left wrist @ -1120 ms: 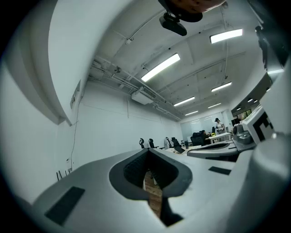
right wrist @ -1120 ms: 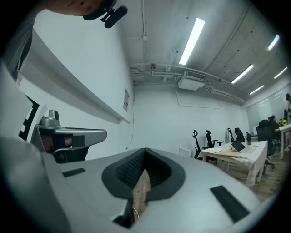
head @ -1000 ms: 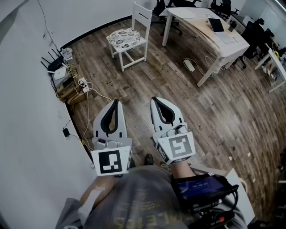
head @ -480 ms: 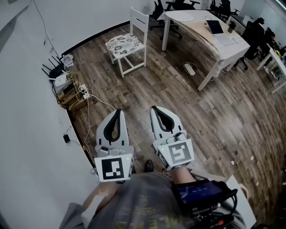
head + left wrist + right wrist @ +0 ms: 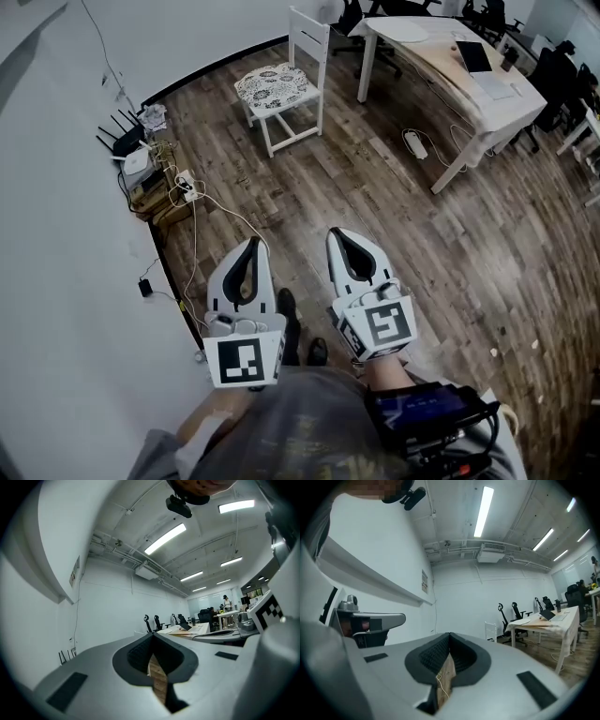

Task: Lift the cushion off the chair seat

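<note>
A flat cushion with a dark floral print [image 5: 274, 84] lies on the seat of a white wooden chair [image 5: 310, 36] at the far end of the wood floor, near the wall. My left gripper [image 5: 251, 243] and right gripper [image 5: 338, 233] are side by side close to my body, far short of the chair, and both point toward it. Each has its jaws closed tip to tip with nothing between them. The left gripper [image 5: 152, 635] looks out level over the room. Beyond the right gripper [image 5: 449, 634] the chair [image 5: 490, 631] stands small against the wall.
A long white desk [image 5: 441, 70] with a laptop [image 5: 478, 58] stands right of the chair, office chairs behind it. A power strip [image 5: 415, 143] lies on the floor by the desk leg. Routers and tangled cables [image 5: 141, 164] line the left wall. My shoes [image 5: 287, 306] show between the grippers.
Both grippers have sunk lower in the head view and stayed shut. The chair and desk have slid to the right in the picture. My shoes have come into sight.
</note>
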Demonstrator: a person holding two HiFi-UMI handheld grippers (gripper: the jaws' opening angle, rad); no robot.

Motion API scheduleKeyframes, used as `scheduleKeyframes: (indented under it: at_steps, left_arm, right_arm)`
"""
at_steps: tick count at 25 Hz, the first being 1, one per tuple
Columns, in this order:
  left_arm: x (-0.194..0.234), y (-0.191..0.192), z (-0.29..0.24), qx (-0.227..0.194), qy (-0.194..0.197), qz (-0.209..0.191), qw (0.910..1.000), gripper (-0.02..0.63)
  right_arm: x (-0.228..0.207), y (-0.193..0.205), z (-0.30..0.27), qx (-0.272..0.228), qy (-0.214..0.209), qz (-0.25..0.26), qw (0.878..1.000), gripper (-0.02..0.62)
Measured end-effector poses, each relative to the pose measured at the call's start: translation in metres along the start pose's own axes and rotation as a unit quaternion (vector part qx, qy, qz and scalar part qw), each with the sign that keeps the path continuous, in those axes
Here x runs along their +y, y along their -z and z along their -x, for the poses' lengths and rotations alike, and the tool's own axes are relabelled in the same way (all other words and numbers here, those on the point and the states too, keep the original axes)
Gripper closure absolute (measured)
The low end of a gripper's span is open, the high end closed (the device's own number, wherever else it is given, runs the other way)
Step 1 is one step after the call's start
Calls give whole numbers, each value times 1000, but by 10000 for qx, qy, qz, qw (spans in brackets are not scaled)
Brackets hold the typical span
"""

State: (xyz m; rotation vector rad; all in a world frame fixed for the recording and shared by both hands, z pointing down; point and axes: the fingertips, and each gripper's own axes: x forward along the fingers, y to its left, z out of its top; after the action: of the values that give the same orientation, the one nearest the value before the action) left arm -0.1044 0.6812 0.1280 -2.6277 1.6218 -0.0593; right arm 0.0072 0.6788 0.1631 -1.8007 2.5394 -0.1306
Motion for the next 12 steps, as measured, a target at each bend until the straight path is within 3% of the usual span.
scheduleKeyframes:
  at_steps: [5,12]
  left_arm:
    - [31,10,-47,7,14,87,10000,600]
    - [99,-4,-128,-270,-181,160,9993,600]
  right_arm:
    - [-10,6,-57,69,-31,-12,10000,588]
    - [-25,-21,-157,-90,-171,156,9997,589]
